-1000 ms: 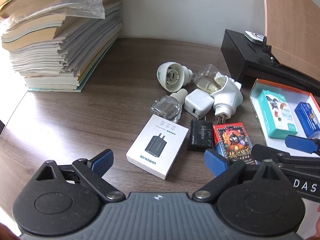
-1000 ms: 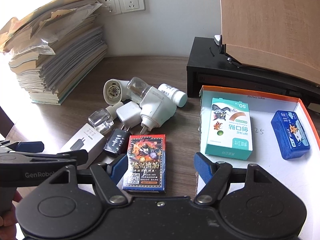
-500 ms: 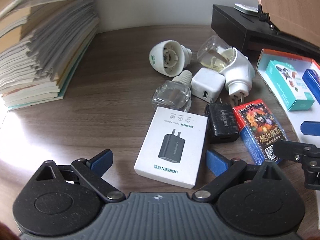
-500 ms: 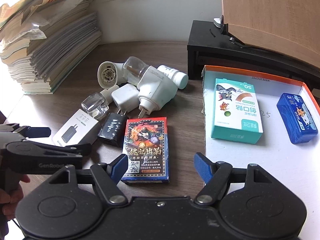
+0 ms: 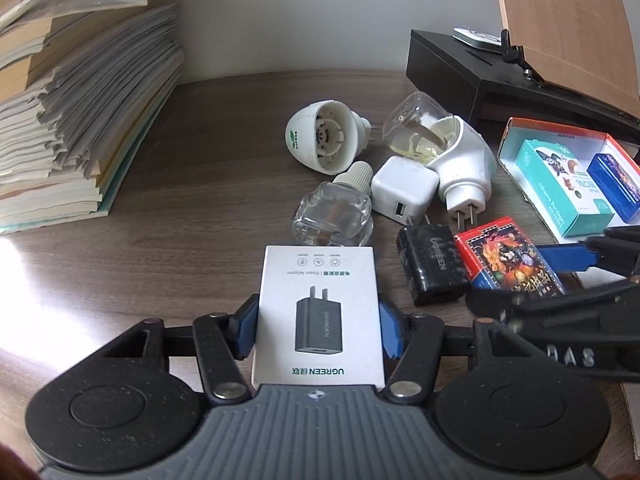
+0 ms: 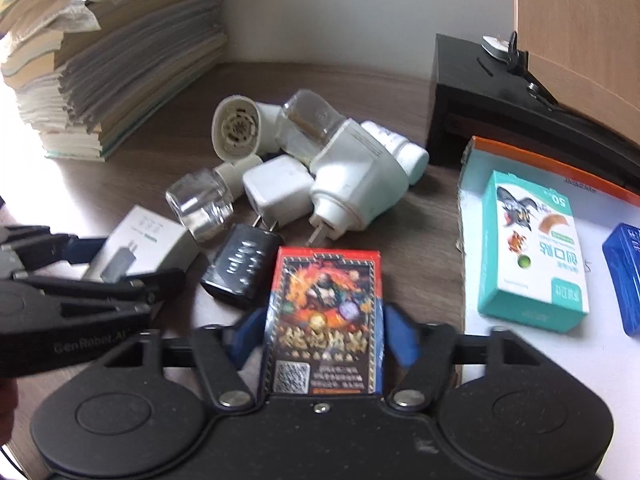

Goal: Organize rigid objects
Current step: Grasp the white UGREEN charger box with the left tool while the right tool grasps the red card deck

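Note:
My left gripper (image 5: 318, 330) is shut on the white UGREEN charger box (image 5: 318, 312), its blue pads against both long sides; the box also shows in the right wrist view (image 6: 138, 246). My right gripper (image 6: 320, 336) is shut on the red card deck box (image 6: 326, 316), pads on both sides; the deck also shows in the left wrist view (image 5: 508, 256). Both boxes lie low over the wooden desk. An orange-rimmed white tray (image 6: 472, 152) at right holds a teal bandage box (image 6: 532, 248) and a blue box (image 6: 624, 272).
Behind the boxes lie a black charger (image 6: 240, 268), a white USB charger (image 6: 280, 192), a clear bottle (image 6: 200, 204), a white plug-in device (image 6: 356, 184) and a white round socket (image 6: 236, 128). A paper stack (image 6: 112, 68) stands far left; a black stand (image 6: 500, 92) far right.
Both grippers moved forward and closed: the left onto the white charger box, the right onto the red card deck. Earlier both were open behind these boxes.

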Action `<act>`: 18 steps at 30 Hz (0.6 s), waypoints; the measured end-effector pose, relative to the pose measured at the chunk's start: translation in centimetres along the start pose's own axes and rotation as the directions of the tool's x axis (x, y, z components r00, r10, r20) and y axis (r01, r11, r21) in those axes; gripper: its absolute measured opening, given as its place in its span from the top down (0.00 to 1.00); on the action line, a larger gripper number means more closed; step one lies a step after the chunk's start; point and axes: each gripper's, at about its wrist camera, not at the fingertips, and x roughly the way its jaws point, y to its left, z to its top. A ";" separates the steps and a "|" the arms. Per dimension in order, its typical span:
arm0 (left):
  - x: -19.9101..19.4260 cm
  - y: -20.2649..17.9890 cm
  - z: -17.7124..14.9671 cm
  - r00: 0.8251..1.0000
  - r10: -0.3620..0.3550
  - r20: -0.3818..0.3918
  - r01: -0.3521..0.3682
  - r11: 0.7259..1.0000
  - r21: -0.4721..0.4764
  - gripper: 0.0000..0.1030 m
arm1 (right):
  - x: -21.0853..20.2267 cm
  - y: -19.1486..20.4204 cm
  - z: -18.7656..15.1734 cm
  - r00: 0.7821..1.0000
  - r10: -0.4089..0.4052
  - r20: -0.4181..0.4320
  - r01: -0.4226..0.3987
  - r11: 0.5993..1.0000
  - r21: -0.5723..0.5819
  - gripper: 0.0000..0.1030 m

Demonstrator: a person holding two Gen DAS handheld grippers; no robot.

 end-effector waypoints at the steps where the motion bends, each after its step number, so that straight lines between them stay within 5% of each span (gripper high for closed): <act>1: -0.1 0.0 -0.1 1.000 -0.002 0.001 0.002 1.000 -0.008 0.42 | 0.0 0.0 0.1 1.000 -0.002 0.001 0.002 1.000 -0.001 0.31; 18: -5.6 -5.1 0.8 0.997 0.007 0.081 0.003 0.993 -0.121 0.42 | -7.0 -4.2 -1.1 0.995 -0.015 0.095 0.008 0.998 0.069 0.31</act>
